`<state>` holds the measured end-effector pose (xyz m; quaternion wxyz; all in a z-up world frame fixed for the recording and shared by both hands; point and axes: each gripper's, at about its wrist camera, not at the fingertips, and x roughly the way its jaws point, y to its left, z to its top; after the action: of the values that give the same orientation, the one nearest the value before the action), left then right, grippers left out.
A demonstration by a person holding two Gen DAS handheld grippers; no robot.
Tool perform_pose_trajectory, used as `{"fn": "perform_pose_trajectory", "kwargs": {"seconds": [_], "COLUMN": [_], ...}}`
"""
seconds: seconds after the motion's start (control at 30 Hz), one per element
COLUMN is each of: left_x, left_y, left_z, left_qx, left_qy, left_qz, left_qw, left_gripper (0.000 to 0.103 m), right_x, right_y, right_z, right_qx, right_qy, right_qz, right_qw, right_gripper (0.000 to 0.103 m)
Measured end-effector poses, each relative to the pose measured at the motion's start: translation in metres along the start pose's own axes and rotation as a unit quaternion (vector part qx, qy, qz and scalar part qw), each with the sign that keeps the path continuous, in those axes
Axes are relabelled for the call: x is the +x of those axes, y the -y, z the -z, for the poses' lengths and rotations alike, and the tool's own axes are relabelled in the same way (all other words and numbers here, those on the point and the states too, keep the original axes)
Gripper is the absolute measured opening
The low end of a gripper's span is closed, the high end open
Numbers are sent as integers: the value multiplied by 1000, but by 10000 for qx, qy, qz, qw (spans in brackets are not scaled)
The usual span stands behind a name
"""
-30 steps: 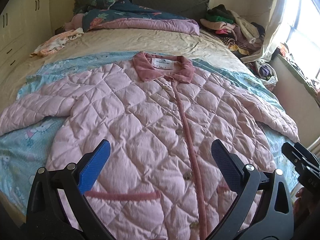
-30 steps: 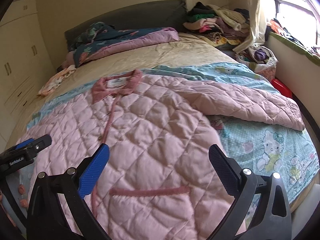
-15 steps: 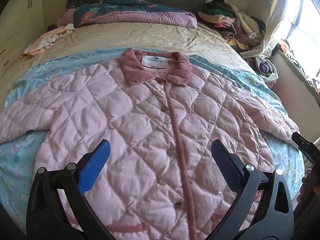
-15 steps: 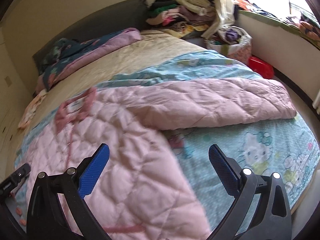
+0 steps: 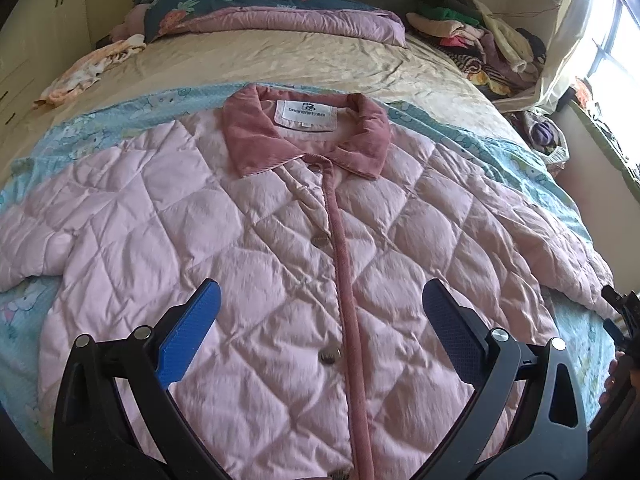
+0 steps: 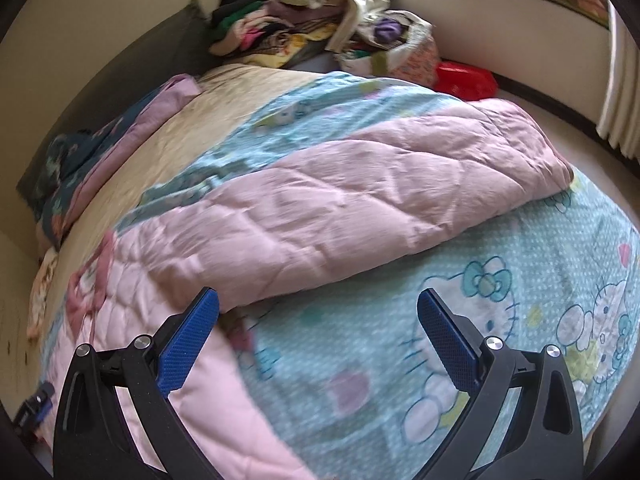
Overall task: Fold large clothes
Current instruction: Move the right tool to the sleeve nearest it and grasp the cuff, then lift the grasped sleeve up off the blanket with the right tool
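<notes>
A pink quilted jacket [image 5: 248,240] lies flat and buttoned on the bed, front up, with its darker pink collar [image 5: 304,136] at the far end. My left gripper [image 5: 320,308] hovers open above the jacket's chest, over the button placket, holding nothing. In the right wrist view the jacket's right sleeve [image 6: 360,200] stretches across the blue cartoon sheet [image 6: 520,280]. My right gripper [image 6: 318,316] stands open above the sheet just below that sleeve, near the armpit. The right gripper's tip also shows at the left view's right edge.
A heap of clothes [image 5: 480,44] lies at the bed's far right corner, a folded floral quilt [image 5: 256,12] by the headboard and a small garment [image 5: 88,68] at the far left. A bag [image 6: 404,52] and a red basin [image 6: 464,80] sit on the floor beside the bed.
My left gripper has moved forward up the jacket toward the collar. My right gripper has swung right, from over the jacket's body to the right sleeve and the sheet.
</notes>
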<state>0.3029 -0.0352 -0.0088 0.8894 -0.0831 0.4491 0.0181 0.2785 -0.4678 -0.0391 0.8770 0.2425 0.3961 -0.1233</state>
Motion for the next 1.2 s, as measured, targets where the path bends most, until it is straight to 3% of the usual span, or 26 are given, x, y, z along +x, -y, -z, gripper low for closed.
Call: {"fn": "perform_pose_trajectory", "kwargs": {"seconds": [0.43,0.83,0.9,0.97,1.07,1.2], "left_x": [40,52,51,48,41,30], "left_y": [0,-10,-13,-17,-20,-22], "left_z": [-21,-31,-33,-35,-38,-44], "left_qx": [-72,-214,-261,-304,-313,-277], "left_qy": [-147,-141,-121,-85,-35,16], "left_qz": [-326,-489,-507,-495,-502,-478], "left_qw": [9993,9985,9983,9983,9982,9985], "left_gripper": [95,95,95,95,95,95], "right_x": [54,78,79,76,65,39], "right_y": [96,155,156,157,154,129], "right_z": [-37,-76,-79,-82,-88,-98], "right_qx": [1491,2415,2415,2370,2264,1625], "right_qy": [-231,325,394,489,666,969], "right_qz": [183,-209,-168,-20,-180,-225], "right_qw": [9884,9696,9694,9703,9716,9817], "right_gripper": [99,98,84,47,33,24]}}
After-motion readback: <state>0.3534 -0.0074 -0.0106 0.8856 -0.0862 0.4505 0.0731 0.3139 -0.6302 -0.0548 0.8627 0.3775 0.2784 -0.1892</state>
